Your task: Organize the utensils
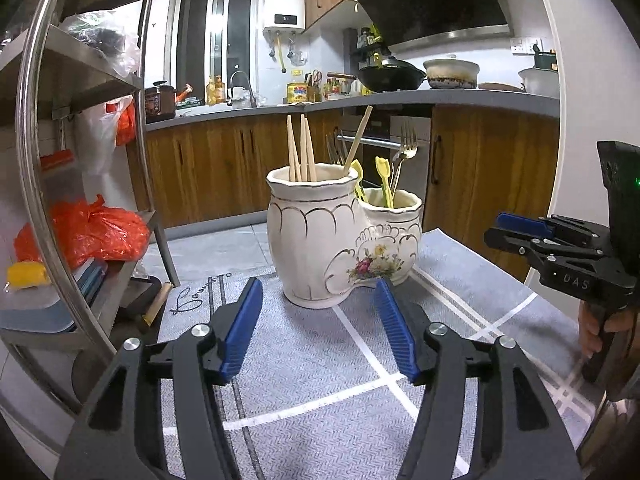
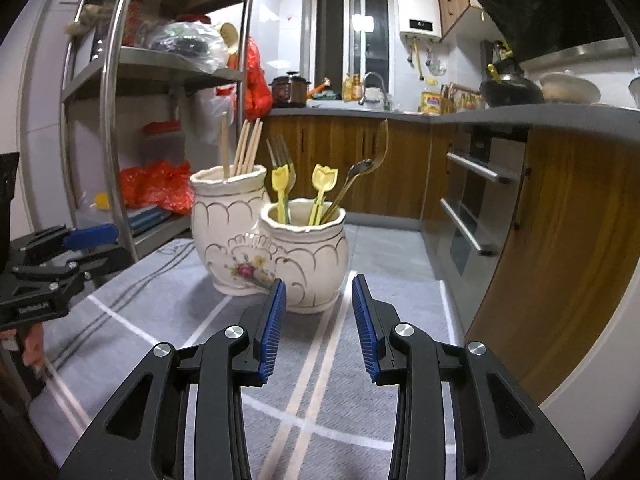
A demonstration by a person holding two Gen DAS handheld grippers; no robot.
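You work over a desk point(image 1: 320, 364) covered by a grey woven cloth point(image 2: 320, 368) with pale crossing stripes. On it stands a cream double-pot ceramic utensil holder point(image 1: 316, 240), painted with flowers. Its taller pot holds the wooden chopsticks point(image 1: 301, 148); the lower pot, joined to it, holds two yellow tulip-topped picks point(image 2: 323, 184), metal forks point(image 1: 406, 144) and a metal spoon point(image 2: 356, 172).

Your left gripper point(image 1: 319, 286) stands spread wide with nothing between its blue pads, just short of the holder's base. Your right gripper point(image 2: 319, 284) is parted more narrowly, also empty, near the lower pot.

Behind runs an L-shaped kitchen counter point(image 1: 400, 100) on wooden cabinets, with a black wok point(image 1: 390, 74), a white casserole point(image 1: 451, 72), a tap and bottles under a window. A steel shelf rack point(image 2: 120, 80) with red plastic bags point(image 1: 100, 232) stands to the left.

The utensils' lower ends are hidden inside the pots. The fisheye edges cut off the rack and range hood. Only fingers of each hand show at the frame edges.
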